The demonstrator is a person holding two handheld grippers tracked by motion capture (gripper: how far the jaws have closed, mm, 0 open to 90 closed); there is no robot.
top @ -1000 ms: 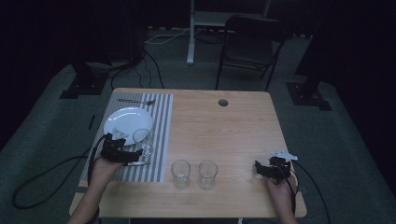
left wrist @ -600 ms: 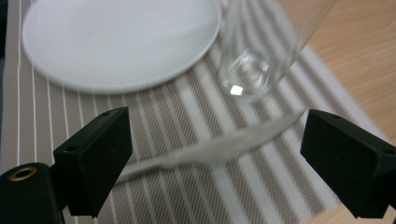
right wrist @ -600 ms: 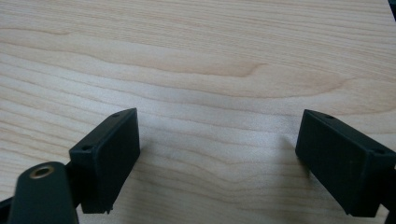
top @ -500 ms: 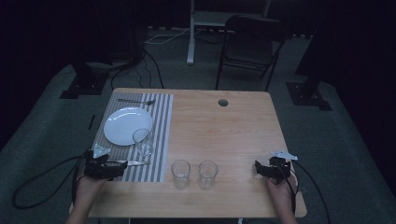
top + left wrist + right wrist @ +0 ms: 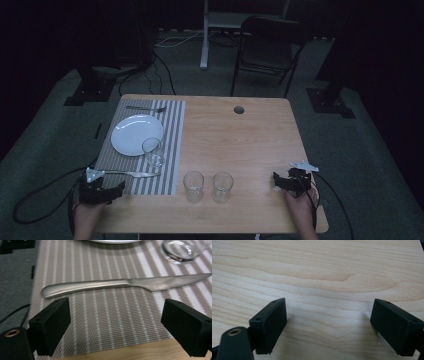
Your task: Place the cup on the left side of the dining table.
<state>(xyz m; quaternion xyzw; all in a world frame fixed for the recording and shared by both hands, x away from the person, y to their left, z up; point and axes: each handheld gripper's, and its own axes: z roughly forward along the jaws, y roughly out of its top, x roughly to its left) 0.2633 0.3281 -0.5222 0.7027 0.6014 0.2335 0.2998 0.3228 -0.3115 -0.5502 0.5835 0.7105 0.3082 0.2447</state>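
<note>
A silver knife (image 5: 125,285) lies flat across the striped placemat (image 5: 105,320), and in the high view this knife (image 5: 132,173) sits along the mat's front part. My left gripper (image 5: 120,325) is open just short of it, nothing between its jaws; it rests at the table's front left corner (image 5: 118,189). A clear glass (image 5: 153,151) stands on the mat beside a white plate (image 5: 135,134), with a fork (image 5: 145,108) behind the plate. My right gripper (image 5: 278,181) is open near the front right edge, over bare wood (image 5: 329,277).
Two empty glasses (image 5: 193,186) (image 5: 222,186) stand side by side at the front middle of the wooden table (image 5: 240,145). A round cable hole (image 5: 239,109) is at the back. Cables trail off both front corners. A chair (image 5: 267,45) stands behind the table.
My left gripper drew back from beside the glass on the mat to the front left corner, leaving the knife lying uncovered. The right gripper stayed put.
</note>
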